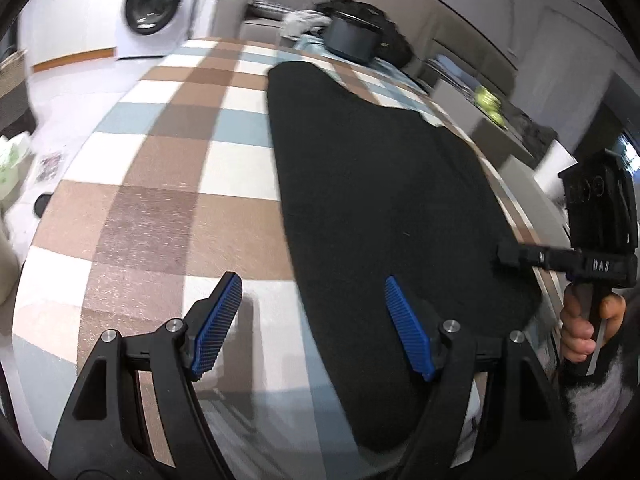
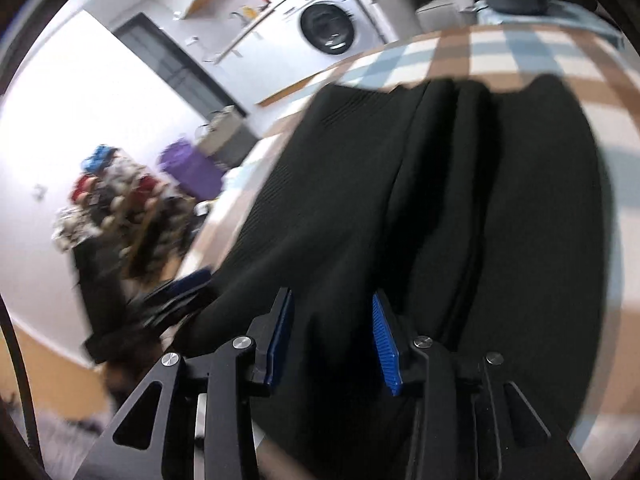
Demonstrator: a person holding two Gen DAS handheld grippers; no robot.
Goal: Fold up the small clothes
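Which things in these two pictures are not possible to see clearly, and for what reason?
- Black garment, right wrist view: near hem hidden behind the right gripper; whether the pads touch the cloth is unclear.
- Same garment, left wrist view: near end hidden behind the left gripper.
- Pile of items beside the table, right wrist view: motion blur.
- Dark bag, left wrist view: far, blurred.

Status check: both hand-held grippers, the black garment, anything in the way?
Left hand-held gripper open, empty, at garment edge. Right hand-held gripper part open over folds, not gripping. Garment lies on checked cloth. Nothing in the way.
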